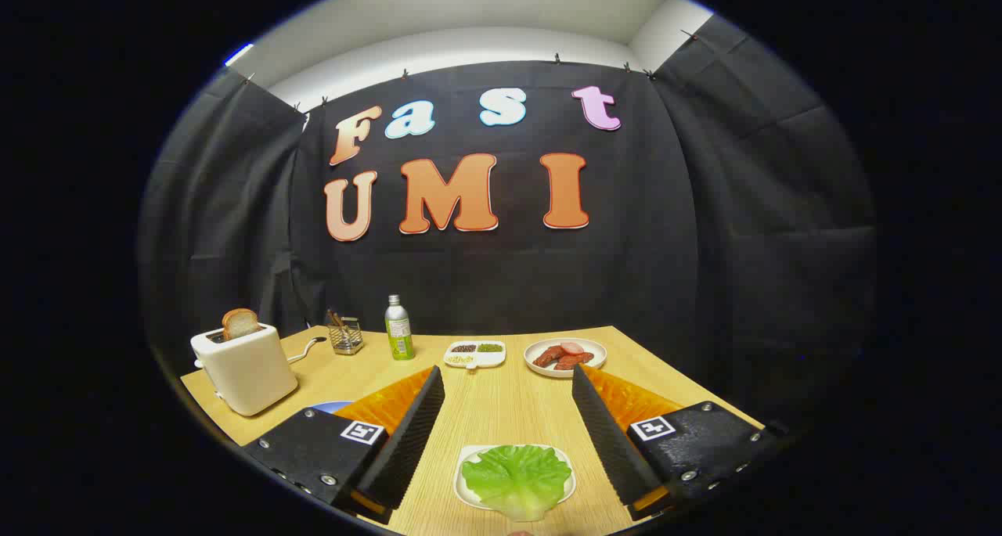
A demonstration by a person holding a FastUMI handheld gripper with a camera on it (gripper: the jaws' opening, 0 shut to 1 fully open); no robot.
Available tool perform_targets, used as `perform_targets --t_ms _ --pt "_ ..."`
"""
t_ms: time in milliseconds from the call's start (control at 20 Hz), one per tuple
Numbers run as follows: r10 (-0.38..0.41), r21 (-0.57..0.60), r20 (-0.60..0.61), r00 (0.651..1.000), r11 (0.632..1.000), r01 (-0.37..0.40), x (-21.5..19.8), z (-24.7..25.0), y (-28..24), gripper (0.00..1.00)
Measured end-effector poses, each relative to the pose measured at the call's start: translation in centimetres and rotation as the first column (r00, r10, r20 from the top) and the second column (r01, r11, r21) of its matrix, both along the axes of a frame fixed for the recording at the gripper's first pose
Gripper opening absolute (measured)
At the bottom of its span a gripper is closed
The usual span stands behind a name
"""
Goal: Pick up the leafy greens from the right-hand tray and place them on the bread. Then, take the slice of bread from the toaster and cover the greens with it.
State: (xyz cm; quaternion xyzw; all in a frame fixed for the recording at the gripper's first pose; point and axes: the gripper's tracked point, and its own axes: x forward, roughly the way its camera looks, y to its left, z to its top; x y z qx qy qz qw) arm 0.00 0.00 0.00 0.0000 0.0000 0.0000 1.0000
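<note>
In the gripper view, the gripper (507, 379) is held above a wooden table (501, 411) with its two ridged black fingers (411, 434) spread wide apart and nothing between their pads. The leafy greens (517, 477) are seen lying on a small white tray (470, 495), low between the fingers, nearer their bases than their tips and touching neither. Farther along the table, at about eleven o'clock from the greens and beyond the left finger, a white toaster (246, 372) is set, with a slice of bread (239, 323) standing upright in its slot. At twelve o'clock, beyond the fingertips, a divided white dish (475, 354) of small portions is placed, and just beside it at one o'clock a plate of sausage slices (565, 356). A green bottle (399, 329) and a wire holder (345, 336) stand between the toaster and the dish.
</note>
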Motion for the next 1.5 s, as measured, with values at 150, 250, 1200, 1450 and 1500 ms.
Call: perform_targets --t_ms 150,250,1200,1450,1500 --pt "0.000 -0.024 -0.014 1.000 1.000 0.000 -0.1 -1.0 -0.2 0.98" --pt "-0.014 -0.030 -0.010 1.000 0.999 0.014 0.2 -1.0 -0.7 0.98" --pt "-0.020 -0.076 -0.190 0.982 0.997 0.006 3.4 -8.3 0.5 0.99" --pt "-0.046 -0.077 -0.333 0.942 0.997 0.021 3.9 -13.1 -0.6 0.99" --pt "-0.049 -0.074 -0.358 0.932 0.997 0.024 3.9 -14.0 -0.8 0.99"
